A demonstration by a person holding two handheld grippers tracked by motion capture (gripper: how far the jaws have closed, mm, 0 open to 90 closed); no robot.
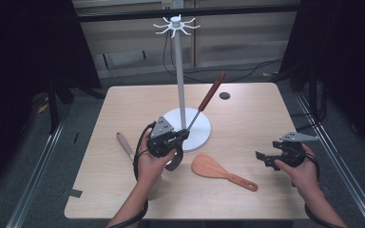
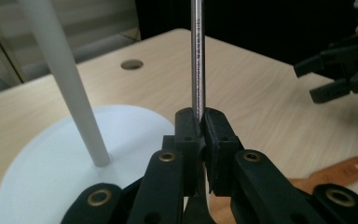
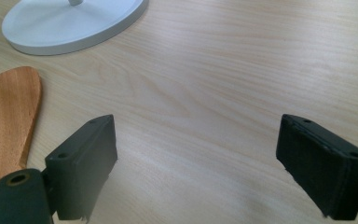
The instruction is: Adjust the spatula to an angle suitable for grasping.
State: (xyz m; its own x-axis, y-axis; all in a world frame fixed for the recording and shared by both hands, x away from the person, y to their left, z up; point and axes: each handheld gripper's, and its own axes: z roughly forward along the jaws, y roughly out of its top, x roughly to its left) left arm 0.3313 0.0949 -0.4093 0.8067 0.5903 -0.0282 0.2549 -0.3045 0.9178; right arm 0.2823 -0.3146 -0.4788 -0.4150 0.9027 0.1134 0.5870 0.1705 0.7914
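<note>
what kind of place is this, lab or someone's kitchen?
Probably a lab or recording bench, not a kitchen: a bare wooden table with a cable hole, dark curtains at both sides, loose cables on the floor behind, and kitchen props laid out, a white hook stand and a wooden spatula.

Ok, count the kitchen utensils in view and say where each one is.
3. A metal-shafted utensil with a reddish handle is clamped in the left gripper; a wooden spatula lies on the table's near middle; a light wooden handle lies left of the hand, its head hidden.

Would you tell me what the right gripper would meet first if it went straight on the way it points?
Probably the bare table: the right gripper, open, points slightly down at it; depth is unclear.
</note>
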